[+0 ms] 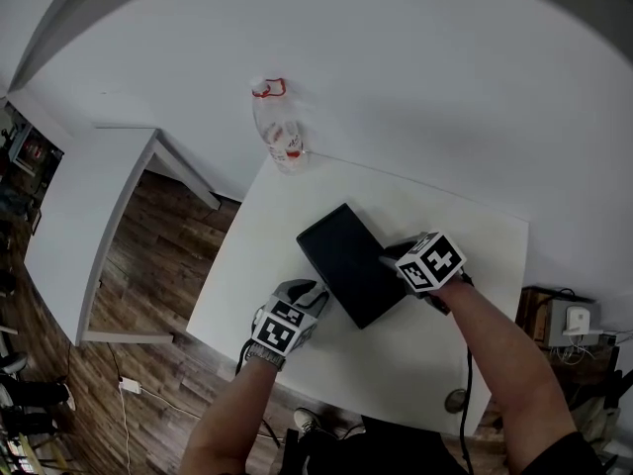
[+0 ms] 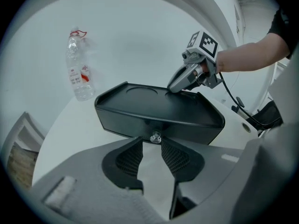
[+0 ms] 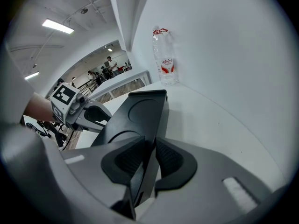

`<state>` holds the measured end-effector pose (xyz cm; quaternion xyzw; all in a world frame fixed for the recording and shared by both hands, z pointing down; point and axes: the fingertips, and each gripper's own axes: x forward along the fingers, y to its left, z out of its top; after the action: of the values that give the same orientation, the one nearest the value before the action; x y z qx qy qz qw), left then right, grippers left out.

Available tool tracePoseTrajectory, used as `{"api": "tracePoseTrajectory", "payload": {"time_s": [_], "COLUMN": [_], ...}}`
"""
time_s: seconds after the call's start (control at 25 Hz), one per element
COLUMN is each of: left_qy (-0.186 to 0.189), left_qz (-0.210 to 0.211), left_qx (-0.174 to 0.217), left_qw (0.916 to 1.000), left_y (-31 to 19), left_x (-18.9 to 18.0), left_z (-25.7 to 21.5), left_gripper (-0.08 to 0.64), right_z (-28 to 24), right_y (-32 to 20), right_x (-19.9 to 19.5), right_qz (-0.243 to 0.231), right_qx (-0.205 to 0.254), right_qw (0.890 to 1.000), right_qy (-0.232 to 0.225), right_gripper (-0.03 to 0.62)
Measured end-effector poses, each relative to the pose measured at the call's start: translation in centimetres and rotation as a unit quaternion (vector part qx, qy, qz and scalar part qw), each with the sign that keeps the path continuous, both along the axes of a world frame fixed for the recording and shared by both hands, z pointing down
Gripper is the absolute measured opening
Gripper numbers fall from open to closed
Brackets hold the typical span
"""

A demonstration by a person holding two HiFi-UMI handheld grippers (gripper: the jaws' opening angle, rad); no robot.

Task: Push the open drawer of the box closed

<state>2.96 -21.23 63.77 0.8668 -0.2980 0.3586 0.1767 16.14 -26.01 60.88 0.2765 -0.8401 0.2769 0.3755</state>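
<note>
Head view: white table (image 1: 386,364) against a white wall (image 1: 415,87), wood floor (image 1: 148,255) on the left. A bottle (image 1: 280,127) stands at the table's far edge and the black box (image 1: 351,260) sits mid-table. My right gripper (image 3: 153,146) is clamped on the box's rim. My left gripper (image 2: 151,146) is spread wide, with the drawer knob (image 2: 155,137) unpinched at its tips. I cannot make out the drawer seam.

Nothing readable — the red print on the clear bottle (image 3: 164,56) is too small to make out.

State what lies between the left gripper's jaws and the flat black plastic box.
In the left gripper view, only the small shiny round knob on the black plastic box, untouched, at the open tips of the left gripper.
</note>
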Motion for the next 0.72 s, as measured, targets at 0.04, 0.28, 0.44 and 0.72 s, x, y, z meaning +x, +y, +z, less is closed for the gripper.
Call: {"api": "tracePoseTrajectory", "payload": {"time_s": [0.04,0.28,0.44,0.72], "left_qy": [0.007,0.065,0.105,0.183], "left_qz": [-0.009,-0.042,-0.057,-0.113], "left_qx": [0.004,-0.009,-0.028,-0.059], "left_qw": [0.9999,0.9970,0.9924,0.9748], "left_y": [0.1,4.5,9.5,17.6], "left_x": [-0.5,-5.1,-8.7,-16.3], "left_z": [-0.4,-4.0,-6.0,-8.1], "left_gripper": [0.129,0.005,0.003,0.003], "right_z": [0.0,0.0,-1.3,-8.7], "right_y": [0.0,0.0,-0.2,2.9], "right_x": [0.1,0.5,1.6,4.6], "right_qz": [0.001,0.021,0.027,0.183], "right_qx": [0.001,0.016,0.077,0.160], "right_qw": [1.000,1.000,0.997,0.966], "right_qy": [0.001,-0.006,0.003,-0.091], "right_gripper": [0.077,0.077,0.126,-0.002]}}
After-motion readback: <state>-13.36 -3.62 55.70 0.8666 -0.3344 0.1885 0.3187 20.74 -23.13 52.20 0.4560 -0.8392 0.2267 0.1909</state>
